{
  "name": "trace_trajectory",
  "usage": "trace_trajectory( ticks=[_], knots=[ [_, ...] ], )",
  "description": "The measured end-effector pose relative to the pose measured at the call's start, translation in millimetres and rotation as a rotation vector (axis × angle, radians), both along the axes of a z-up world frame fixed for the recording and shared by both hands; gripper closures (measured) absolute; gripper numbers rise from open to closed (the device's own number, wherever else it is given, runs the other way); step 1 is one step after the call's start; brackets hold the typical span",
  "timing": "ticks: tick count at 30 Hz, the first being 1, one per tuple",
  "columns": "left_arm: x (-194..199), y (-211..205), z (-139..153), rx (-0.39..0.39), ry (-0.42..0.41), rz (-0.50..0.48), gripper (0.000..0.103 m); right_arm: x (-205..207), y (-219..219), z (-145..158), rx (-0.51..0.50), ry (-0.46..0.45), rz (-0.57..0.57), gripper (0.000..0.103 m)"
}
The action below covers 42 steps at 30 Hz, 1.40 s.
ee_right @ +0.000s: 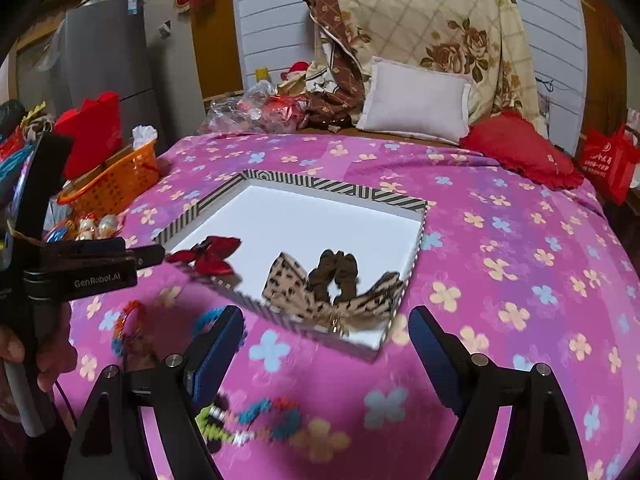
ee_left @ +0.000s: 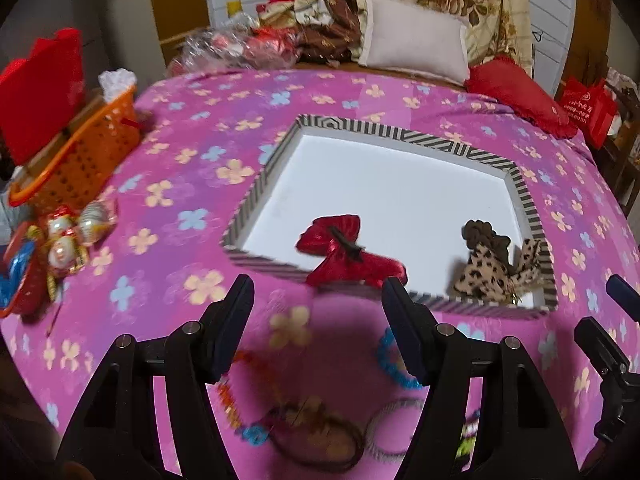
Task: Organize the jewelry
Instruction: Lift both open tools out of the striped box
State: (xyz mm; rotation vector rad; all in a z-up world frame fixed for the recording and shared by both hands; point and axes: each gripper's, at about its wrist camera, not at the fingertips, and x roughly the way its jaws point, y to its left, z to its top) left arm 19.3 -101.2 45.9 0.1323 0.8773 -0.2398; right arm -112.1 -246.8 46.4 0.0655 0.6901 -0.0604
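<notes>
1. I am working over a bed covered by a pink-purple sheet (ee_right: 500, 248) printed with cream and blue four-petal flowers.
2. At the bed's far edge lie a pale cushion (ee_right: 416, 104) and, towards the far right corner, a red frilled cushion (ee_right: 520, 152).
3. A cream quilt (ee_right: 432, 20) with brown roses is heaped behind the pale cushion.
4. Behind that stands a white slatted wall (ee_right: 272, 28), with brown wood panelling (ee_right: 212, 48) to its left.
5. A grey refrigerator (ee_right: 108, 52) stands off the bed's far left corner.
6. A red bag (ee_right: 608, 164) sits beyond the bed's right edge.
7. Lighting is dim and even.
</notes>
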Motion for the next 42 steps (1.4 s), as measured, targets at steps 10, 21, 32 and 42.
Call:
trace_trajectory(
  ticks=[10,21,32,42],
  knots=[
    [-59,27,-1,0.006,-0.039,0.020,0.037,-48,19,-10,0.049,-0.001,-0.008,0.014],
    [-104,45,-10,0.003,-0.069,0.031,0.037,-84,31,-20,0.066,0.008,-0.013,0.014],
    [-122,69,-26,-0.036,-0.030,0.084,0.037,-96,39,-23,0.069,0.002,-0.002,0.014],
    [-117,119,-45,-0.083,0.055,0.185,0.037,-92,47,-35,0.068,0.033,0.024,0.014]
  ],
)
